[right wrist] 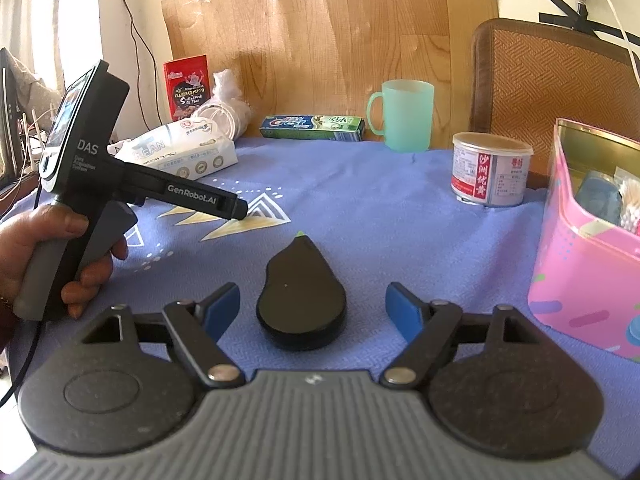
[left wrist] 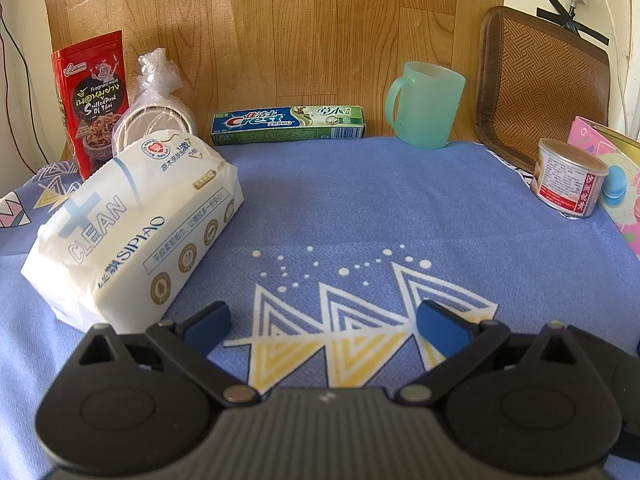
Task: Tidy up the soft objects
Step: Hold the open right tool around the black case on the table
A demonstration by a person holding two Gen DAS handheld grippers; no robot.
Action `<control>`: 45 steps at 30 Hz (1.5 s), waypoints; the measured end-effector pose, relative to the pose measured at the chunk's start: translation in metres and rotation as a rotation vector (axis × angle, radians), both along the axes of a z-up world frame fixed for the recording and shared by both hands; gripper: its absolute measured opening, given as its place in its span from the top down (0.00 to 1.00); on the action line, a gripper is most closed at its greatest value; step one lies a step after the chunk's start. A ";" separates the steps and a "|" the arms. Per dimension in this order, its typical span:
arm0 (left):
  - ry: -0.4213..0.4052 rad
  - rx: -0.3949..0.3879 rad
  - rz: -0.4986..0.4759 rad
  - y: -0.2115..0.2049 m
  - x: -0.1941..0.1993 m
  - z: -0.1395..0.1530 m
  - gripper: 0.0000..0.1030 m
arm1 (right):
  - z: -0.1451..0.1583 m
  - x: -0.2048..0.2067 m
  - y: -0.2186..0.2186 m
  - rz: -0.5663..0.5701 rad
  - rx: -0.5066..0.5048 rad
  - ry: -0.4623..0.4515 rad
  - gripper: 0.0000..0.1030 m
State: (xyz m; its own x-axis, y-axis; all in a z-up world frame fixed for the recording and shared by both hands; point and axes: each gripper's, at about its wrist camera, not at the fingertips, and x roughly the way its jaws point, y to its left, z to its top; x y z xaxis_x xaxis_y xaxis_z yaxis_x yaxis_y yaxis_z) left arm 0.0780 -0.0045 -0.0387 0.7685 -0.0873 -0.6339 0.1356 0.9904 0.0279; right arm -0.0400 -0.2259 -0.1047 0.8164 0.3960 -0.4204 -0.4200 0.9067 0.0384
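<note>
Left wrist view: from my left gripper, low over the blue cloth [left wrist: 360, 208], angled down toward the wood-panelled wall [left wrist: 280, 32].
Right wrist view: from my right gripper, shallower tilt, same facing.
Shared: tissue pack [left wrist: 132, 232], toothpaste box [right wrist: 312, 126], green mug [right wrist: 404, 116].

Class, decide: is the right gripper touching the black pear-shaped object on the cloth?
Apart. In the right wrist view the right gripper stands open, and blue cloth shows between each pad and the black pear-shaped object.
</note>
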 end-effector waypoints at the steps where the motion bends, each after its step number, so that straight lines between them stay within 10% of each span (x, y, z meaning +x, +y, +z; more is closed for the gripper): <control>1: 0.000 0.000 0.000 0.000 0.000 0.000 0.00 | 0.000 0.000 0.000 0.000 0.000 0.001 0.21; 45: -0.001 0.000 0.001 0.000 0.000 0.000 0.00 | -0.002 0.000 0.002 0.000 -0.022 0.006 0.24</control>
State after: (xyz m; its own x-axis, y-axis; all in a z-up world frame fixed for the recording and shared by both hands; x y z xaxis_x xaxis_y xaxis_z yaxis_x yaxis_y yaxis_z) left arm 0.0778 -0.0046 -0.0387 0.7692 -0.0867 -0.6331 0.1348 0.9905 0.0281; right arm -0.0396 -0.2242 -0.1066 0.8138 0.3866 -0.4340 -0.4196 0.9075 0.0216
